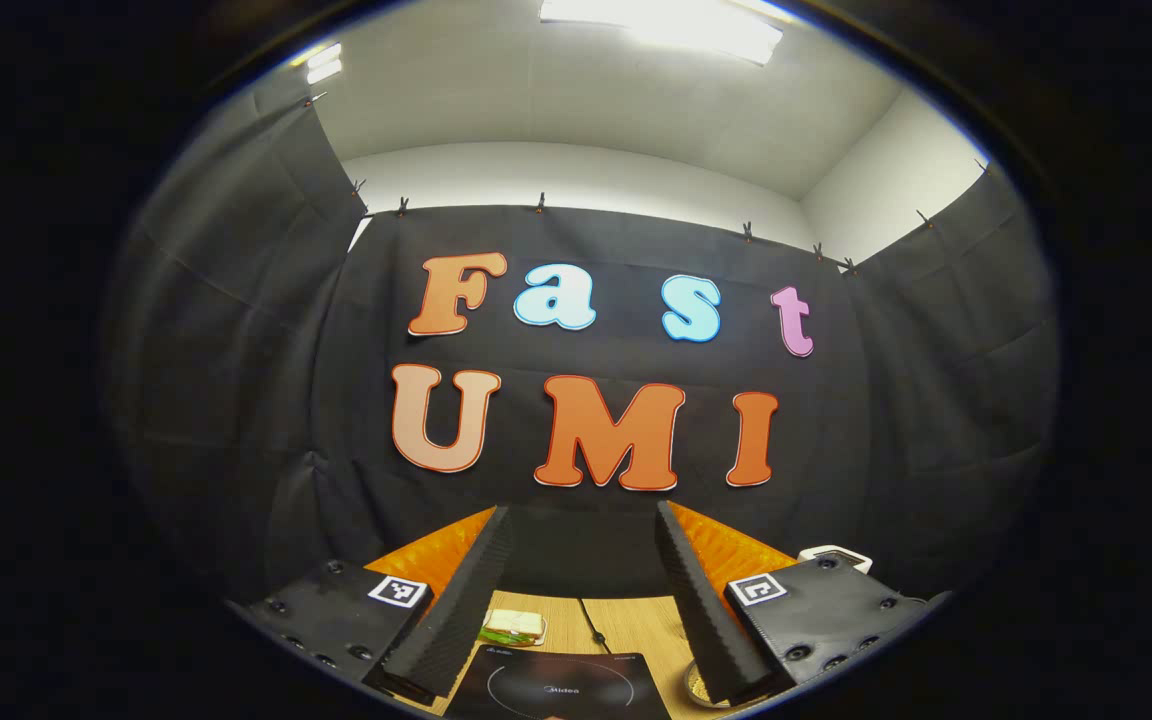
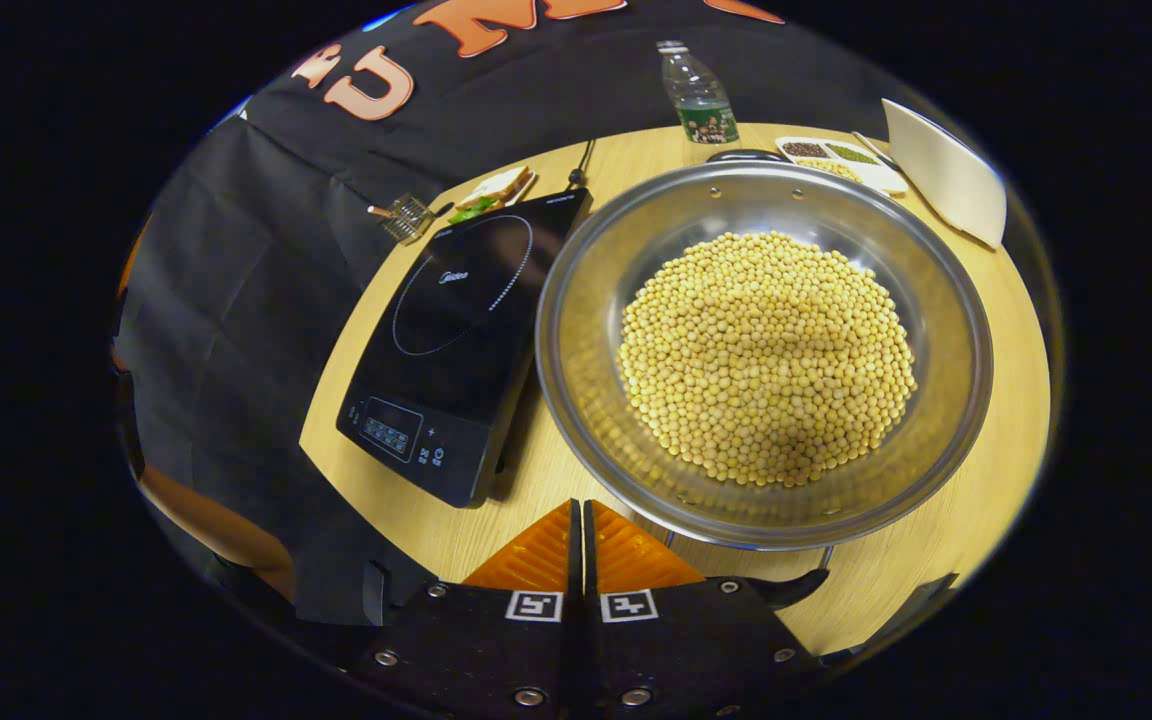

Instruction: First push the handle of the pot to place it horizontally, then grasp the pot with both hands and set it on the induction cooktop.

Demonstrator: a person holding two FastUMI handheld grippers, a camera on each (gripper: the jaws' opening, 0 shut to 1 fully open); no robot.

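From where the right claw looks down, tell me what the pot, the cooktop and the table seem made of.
Pot: likely stainless steel, with a shiny grey wall that reflects the beans.
Cooktop: seemingly black glass or ceramic top, smooth and glossy with printed rings.
Table: wood or wood-look laminate, pale with a faint grain; which one is unclear.

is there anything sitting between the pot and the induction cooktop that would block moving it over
Nothing visible does. The pot of beans sits right beside the induction cooktop, whose top is bare; the sandwich lies behind it.
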